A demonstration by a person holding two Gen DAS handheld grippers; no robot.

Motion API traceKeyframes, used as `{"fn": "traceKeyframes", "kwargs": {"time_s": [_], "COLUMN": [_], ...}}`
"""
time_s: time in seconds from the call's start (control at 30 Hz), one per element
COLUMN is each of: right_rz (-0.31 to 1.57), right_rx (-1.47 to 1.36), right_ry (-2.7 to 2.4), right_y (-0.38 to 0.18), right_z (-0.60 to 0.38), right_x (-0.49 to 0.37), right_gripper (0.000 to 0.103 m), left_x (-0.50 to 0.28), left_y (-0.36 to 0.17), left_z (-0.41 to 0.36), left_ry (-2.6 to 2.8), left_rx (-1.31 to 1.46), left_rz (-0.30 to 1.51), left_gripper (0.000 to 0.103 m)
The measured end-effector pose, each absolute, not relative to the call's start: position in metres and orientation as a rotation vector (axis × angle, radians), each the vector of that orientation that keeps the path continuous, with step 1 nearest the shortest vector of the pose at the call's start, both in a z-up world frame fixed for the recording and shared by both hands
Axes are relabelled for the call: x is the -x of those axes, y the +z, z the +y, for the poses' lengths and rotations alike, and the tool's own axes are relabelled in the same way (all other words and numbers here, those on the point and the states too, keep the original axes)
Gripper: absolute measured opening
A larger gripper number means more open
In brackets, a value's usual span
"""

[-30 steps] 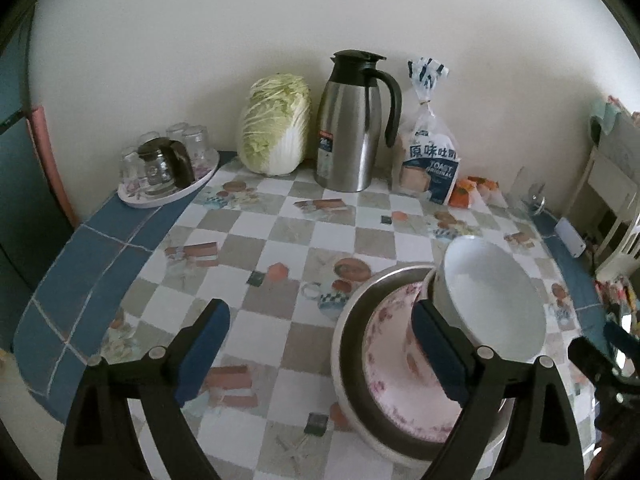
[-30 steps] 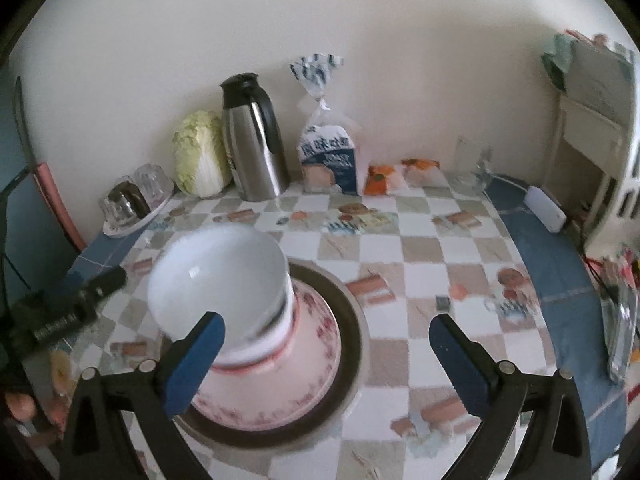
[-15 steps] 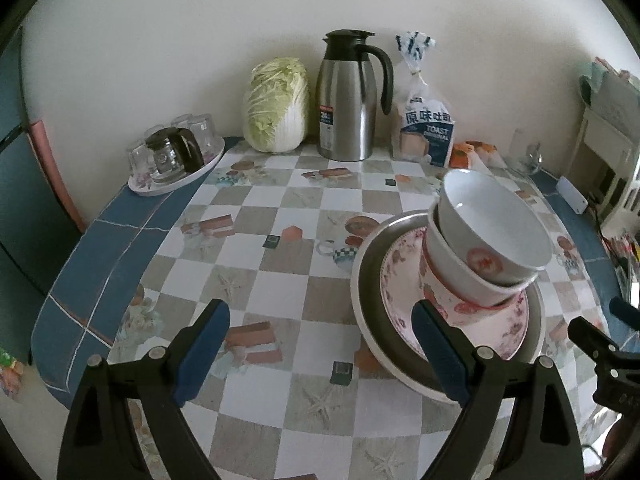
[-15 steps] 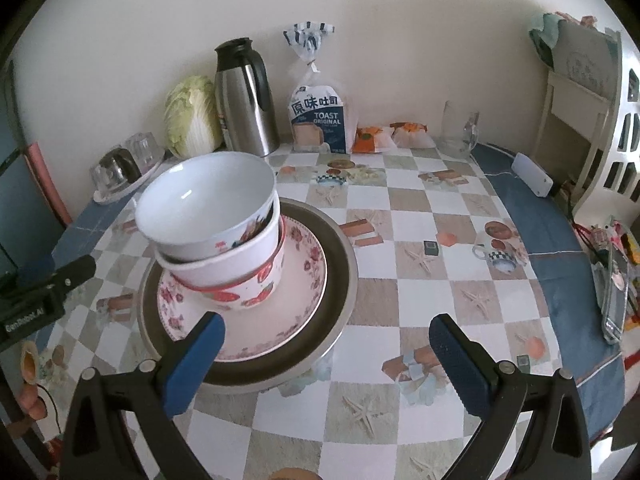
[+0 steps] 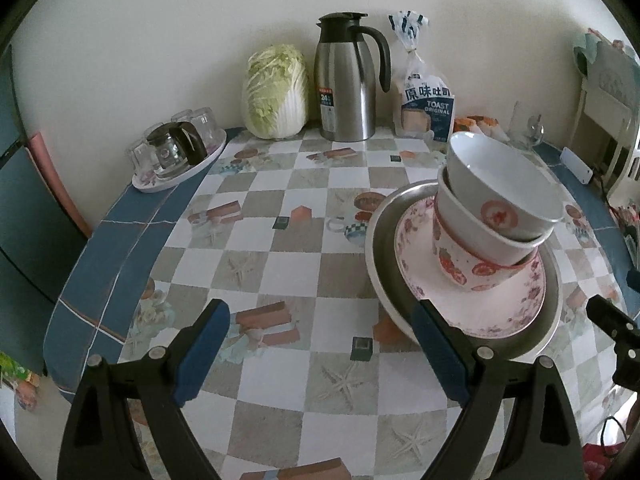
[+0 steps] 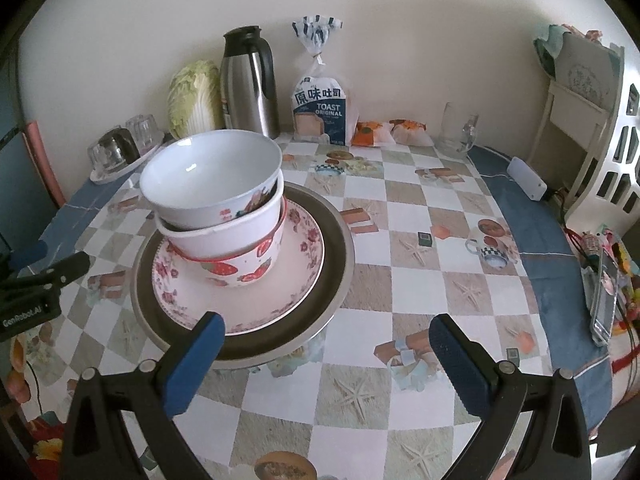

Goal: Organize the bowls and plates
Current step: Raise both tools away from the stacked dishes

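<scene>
A stack stands on the checked table: a steel plate (image 6: 332, 280), a pink floral plate (image 6: 296, 276) on it, then a strawberry bowl (image 6: 240, 266), a white bowl (image 6: 224, 236) and a tilted white top bowl (image 6: 208, 176). The same stack shows in the left wrist view, with top bowl (image 5: 500, 184), floral plate (image 5: 500, 312) and steel plate (image 5: 384, 264). My left gripper (image 5: 320, 356) is open and empty, left of the stack. My right gripper (image 6: 326, 364) is open and empty, in front of the stack.
Along the wall stand a cabbage (image 5: 276, 92), a steel thermos jug (image 5: 346, 80), a toast bag (image 5: 426, 100) and a tray of glasses (image 5: 176, 152). A glass mug (image 6: 456, 132) and snack packets (image 6: 388, 132) sit at the back right. A white chair (image 6: 592, 128) stands to the right.
The top bowl has been set onto the stack and released. Both grippers have pulled back from the stack toward the table's near edge, staying open.
</scene>
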State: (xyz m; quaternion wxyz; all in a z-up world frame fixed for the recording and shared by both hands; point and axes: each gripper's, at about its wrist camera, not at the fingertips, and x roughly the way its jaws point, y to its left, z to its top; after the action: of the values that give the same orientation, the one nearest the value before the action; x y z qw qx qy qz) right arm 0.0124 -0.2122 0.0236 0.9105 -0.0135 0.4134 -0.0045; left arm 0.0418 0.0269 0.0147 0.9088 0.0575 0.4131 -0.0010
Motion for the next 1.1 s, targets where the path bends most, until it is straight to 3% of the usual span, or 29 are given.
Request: {"fn": "traceKeyframes", "kwargs": {"time_s": [1.1], "right_rz": [0.972], "right_rx": [0.005], "right_ry": [-0.020], "right_y": [-0.005], "right_z": [-0.223], "right_x": [-0.017], "right_gripper": [0.103], "left_x": [-0.050], "left_y": [-0.008], "left_z": [0.026], "left_ry": [-0.111], "left_rx": [-0.138], "left_rz": [0.961], "left_gripper": [0.093]}}
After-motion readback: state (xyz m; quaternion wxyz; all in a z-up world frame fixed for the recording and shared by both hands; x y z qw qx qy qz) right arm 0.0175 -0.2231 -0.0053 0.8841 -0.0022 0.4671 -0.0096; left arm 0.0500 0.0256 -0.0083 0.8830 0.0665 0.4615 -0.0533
